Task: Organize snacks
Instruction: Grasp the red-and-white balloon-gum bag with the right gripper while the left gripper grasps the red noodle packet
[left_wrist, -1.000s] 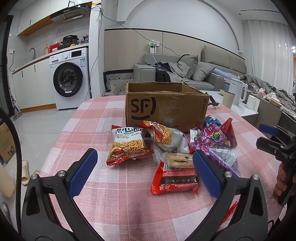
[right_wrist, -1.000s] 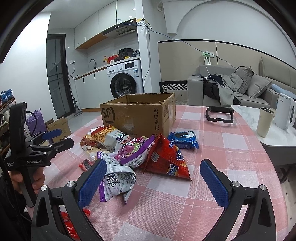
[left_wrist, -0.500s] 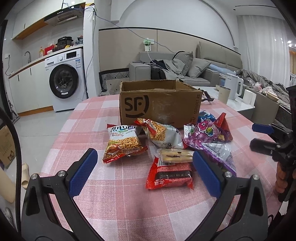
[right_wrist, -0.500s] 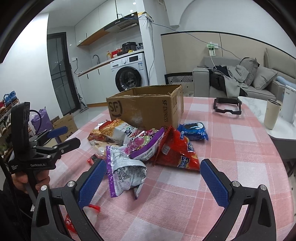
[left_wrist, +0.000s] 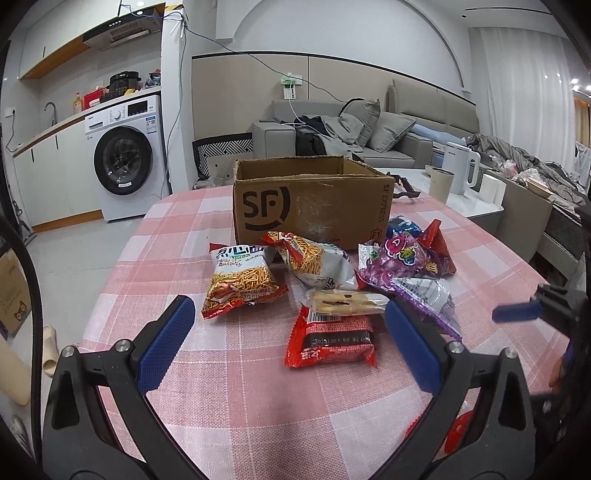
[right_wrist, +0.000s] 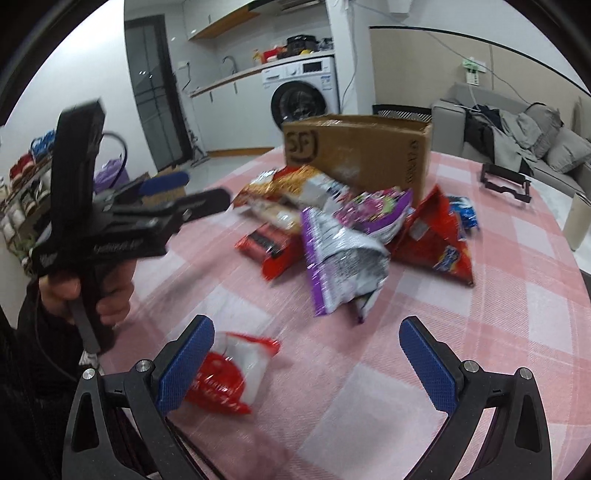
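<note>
So far we see nothing sorted: our left gripper (left_wrist: 288, 332) and right gripper (right_wrist: 306, 354) both hover wide apart, holding nothing. Snack packets (left_wrist: 332, 280) lie heaped on the pink checked tablecloth (left_wrist: 240, 406), just in front of the open SF cardboard box (left_wrist: 310, 206). One red and white packet (right_wrist: 225, 373) sits apart, near our right gripper. We cannot see inside the box, and the right view is blurred.

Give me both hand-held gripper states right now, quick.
Left hand-held gripper: open, holding nothing, above the snack pile.
Right hand-held gripper: open, holding nothing, above the table.
</note>
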